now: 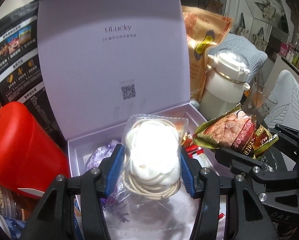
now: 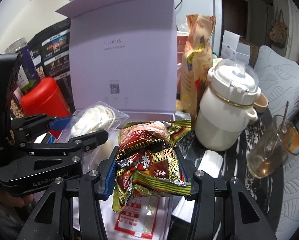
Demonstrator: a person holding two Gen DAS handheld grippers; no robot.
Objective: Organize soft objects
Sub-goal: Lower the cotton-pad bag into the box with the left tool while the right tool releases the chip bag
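An open lavender gift box (image 1: pixel 191 108) (image 2: pixel 149 115) stands with its lid upright. My left gripper (image 1: pixel 151 170) is shut on a clear bag holding a white soft flower and cord (image 1: pixel 153 156), just above the box's inside; the bag also shows in the right wrist view (image 2: pixel 93 120). My right gripper (image 2: pixel 149 172) is shut on a green and brown snack packet (image 2: pixel 149 160), held over the box's right front; the packet shows at the right of the left wrist view (image 1: pixel 235 136). A purple mesh pouch (image 1: pixel 101 156) and a red and white sachet (image 2: pixel 137 218) lie in the box.
A red canister (image 1: pixel 23 150) (image 2: pixel 43 100) stands left of the box. A black snack bag (image 1: pixel 15 64) is behind it. A cream thermos jar (image 2: pixel 225 110) (image 1: pixel 223 84), an orange peanut bag (image 2: pixel 199 60) and a glass cup with a spoon (image 2: pixel 273 146) stand on the right.
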